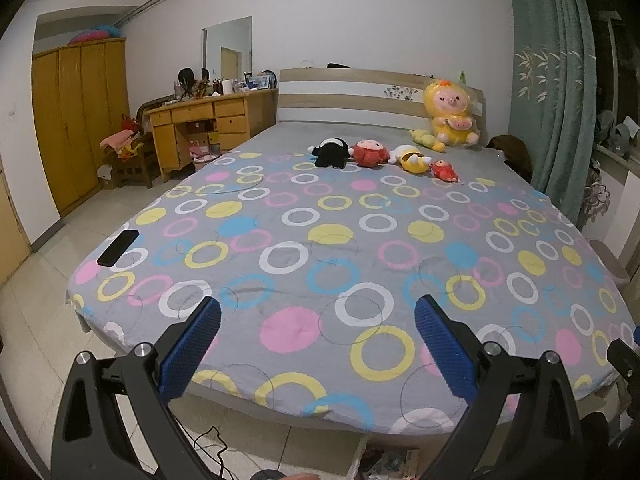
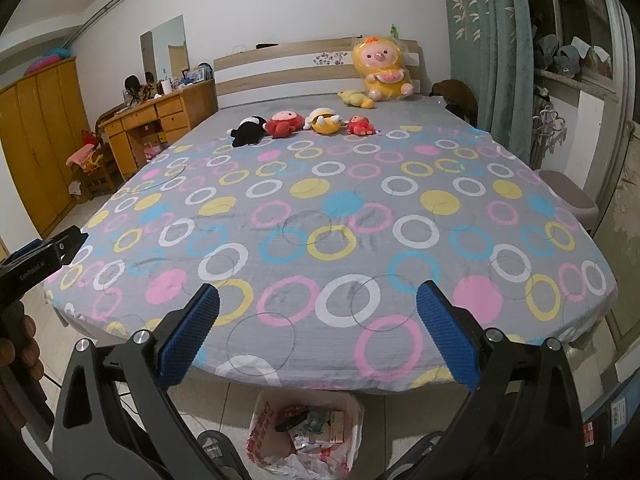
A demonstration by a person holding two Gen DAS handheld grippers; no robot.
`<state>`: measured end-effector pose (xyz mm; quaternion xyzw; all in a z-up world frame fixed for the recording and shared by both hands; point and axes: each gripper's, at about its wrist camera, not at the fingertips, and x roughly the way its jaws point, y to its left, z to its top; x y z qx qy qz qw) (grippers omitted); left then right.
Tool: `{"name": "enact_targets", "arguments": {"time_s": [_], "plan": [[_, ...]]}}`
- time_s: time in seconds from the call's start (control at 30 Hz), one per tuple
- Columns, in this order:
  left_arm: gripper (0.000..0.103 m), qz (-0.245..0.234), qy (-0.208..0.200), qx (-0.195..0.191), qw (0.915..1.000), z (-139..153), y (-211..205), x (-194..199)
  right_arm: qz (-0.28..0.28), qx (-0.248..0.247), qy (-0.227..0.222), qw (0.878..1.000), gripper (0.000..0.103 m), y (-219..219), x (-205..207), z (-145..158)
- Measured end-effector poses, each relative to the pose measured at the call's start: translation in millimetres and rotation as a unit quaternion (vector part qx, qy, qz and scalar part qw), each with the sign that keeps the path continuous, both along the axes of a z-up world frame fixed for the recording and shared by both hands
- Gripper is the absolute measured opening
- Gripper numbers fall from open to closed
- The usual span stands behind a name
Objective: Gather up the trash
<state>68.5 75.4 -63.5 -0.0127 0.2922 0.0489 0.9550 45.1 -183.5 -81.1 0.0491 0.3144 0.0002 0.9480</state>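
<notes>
A white and red plastic bag (image 2: 306, 432) lined as a trash bin stands on the floor at the foot of the bed, holding several wrappers and small boxes. Its edge (image 1: 384, 462) shows at the bottom of the left wrist view. My right gripper (image 2: 318, 312) hovers open above the bed's foot, nothing between its blue pads. My left gripper (image 1: 318, 316) is open too, over the same end of the bed, and its black body (image 2: 36, 264) shows at the left of the right wrist view. The bed (image 2: 320, 208) has a grey sheet with coloured rings.
A black phone (image 1: 118, 248) lies near the bed's left edge. Several plush toys (image 1: 368, 154) sit by the headboard, with a big yellow one (image 1: 450, 114) behind. A wooden desk (image 1: 200, 128) and wardrobe (image 1: 76, 120) stand left. A stool (image 2: 572, 196) and curtain (image 2: 492, 40) stand right.
</notes>
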Motion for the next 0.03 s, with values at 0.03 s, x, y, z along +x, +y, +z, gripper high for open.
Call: {"name": "enact_targets", "arguments": {"time_s": [0.03], "plan": [[0.095, 0.001, -0.001, 0.001, 1.0000, -0.1, 0.3, 0.1, 0.000, 0.000, 0.000, 1.000, 0.096, 0.0, 0.0, -0.1]]}}
